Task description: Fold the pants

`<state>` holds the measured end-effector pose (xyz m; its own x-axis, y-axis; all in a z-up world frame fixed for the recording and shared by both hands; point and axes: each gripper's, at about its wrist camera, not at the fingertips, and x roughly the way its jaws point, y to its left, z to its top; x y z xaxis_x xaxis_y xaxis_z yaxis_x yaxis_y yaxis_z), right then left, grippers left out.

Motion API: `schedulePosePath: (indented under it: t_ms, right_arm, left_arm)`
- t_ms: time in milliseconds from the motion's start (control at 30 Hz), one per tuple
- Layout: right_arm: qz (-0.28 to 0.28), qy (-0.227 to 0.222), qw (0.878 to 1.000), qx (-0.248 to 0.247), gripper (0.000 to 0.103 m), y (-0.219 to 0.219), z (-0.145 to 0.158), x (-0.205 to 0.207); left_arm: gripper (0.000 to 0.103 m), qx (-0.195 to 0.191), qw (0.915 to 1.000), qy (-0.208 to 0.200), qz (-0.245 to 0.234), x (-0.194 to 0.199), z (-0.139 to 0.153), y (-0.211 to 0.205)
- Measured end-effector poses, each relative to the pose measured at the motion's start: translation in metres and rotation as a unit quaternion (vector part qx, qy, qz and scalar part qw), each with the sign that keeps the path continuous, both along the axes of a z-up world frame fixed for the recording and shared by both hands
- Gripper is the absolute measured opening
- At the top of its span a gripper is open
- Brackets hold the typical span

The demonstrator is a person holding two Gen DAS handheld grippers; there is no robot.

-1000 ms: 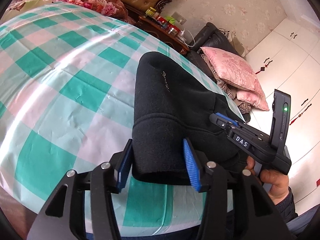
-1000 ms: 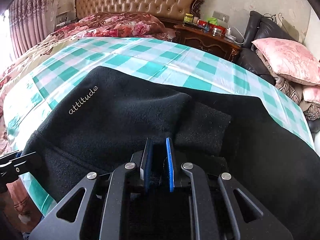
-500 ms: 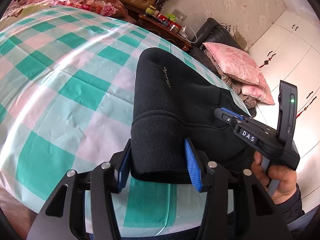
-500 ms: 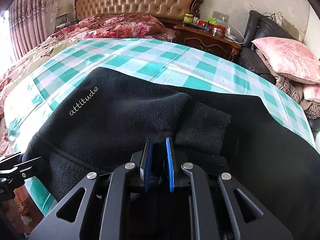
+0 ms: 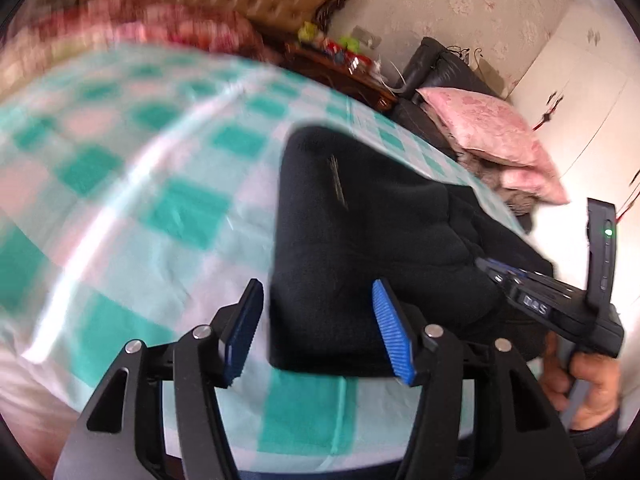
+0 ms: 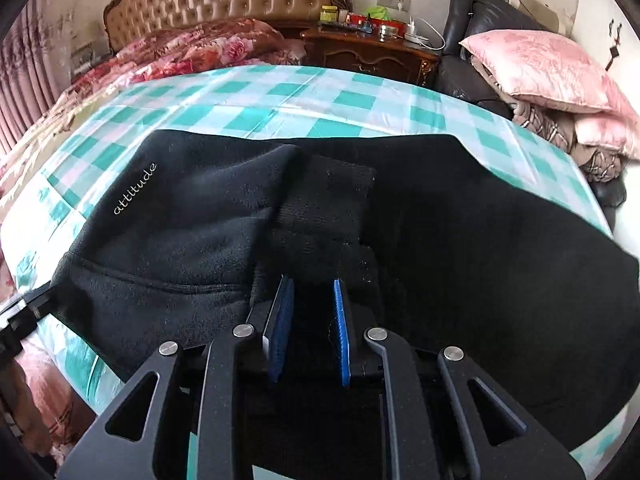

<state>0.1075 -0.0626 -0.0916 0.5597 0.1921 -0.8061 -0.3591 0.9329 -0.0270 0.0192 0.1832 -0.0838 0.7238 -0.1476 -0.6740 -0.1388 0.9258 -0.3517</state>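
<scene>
Left wrist view: left tool [image 5: 318, 330] with jaws opening, pads clear of the folded black fleece pants [image 5: 360, 240] lying between them on the checked bedsheet [image 5: 160, 200]; blurred. Right tool [image 5: 552, 304] gripped in a hand [image 5: 584, 384].

Right wrist view: right tool [image 6: 308, 330] nearly together, clamped on dark fleece of the pants [image 6: 200, 224], spread across the bed.

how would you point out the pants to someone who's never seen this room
Start at the bed with the tufted tan headboard and its teal-and-white checked sheet. On the near part of that sheet lies a folded bundle of black fleece, the pants. They are the only dark thing on the sheet, with the small white word "attitude" stitched near one edge.
</scene>
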Motion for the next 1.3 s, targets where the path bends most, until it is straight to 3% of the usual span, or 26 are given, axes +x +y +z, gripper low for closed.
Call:
schedulePosePath:
  t_ms: [67, 133, 200, 300, 533, 667, 833, 1000, 1100, 1300]
  right_arm:
    - [0.001, 0.000, 1.000, -0.001, 0.012, 0.000, 0.000, 0.000]
    - [0.002, -0.003, 1.000, -0.003, 0.012, 0.000, -0.001, -0.001]
    - [0.002, -0.003, 1.000, -0.004, 0.012, 0.000, -0.003, -0.001]
    - [0.002, 0.000, 1.000, 0.001, 0.012, 0.000, -0.003, -0.001]
    - [0.005, 0.005, 1.000, 0.013, 0.012, -0.005, -0.003, 0.002]
    - [0.008, 0.006, 1.000, 0.016, 0.012, -0.006, -0.003, 0.003]
    - [0.008, 0.005, 1.000, 0.017, 0.012, -0.007, -0.003, 0.003]
    - [0.008, 0.004, 1.000, 0.016, 0.012, -0.007, -0.005, 0.003]
    - [0.009, 0.004, 1.000, 0.017, 0.012, -0.007, -0.004, 0.003]
    - [0.009, 0.002, 1.000, 0.016, 0.012, -0.007, -0.004, 0.003]
  left_arm:
    - [0.057, 0.064, 0.9978, -0.018, 0.001, 0.005, 0.021, -0.010]
    - [0.056, 0.103, 0.9942, -0.029, -0.010, 0.012, 0.036, -0.022]
    - [0.054, 0.155, 0.9867, -0.035, -0.032, 0.028, 0.050, -0.041]
    - [0.049, 0.197, 0.9777, -0.005, -0.073, 0.068, 0.055, -0.061]
    - [0.042, 0.197, 0.9726, 0.098, -0.076, 0.170, 0.028, -0.055]
    - [0.041, 0.190, 0.9701, 0.134, -0.070, 0.192, 0.004, -0.047]
    - [0.041, 0.202, 0.9689, 0.130, -0.059, 0.189, 0.001, -0.052]
    - [0.041, 0.161, 0.9803, 0.105, -0.044, 0.179, 0.012, -0.043]
    - [0.041, 0.141, 0.9875, 0.068, -0.021, 0.153, 0.031, -0.037]
    - [0.041, 0.140, 0.9896, 0.035, -0.007, 0.083, 0.038, -0.039]
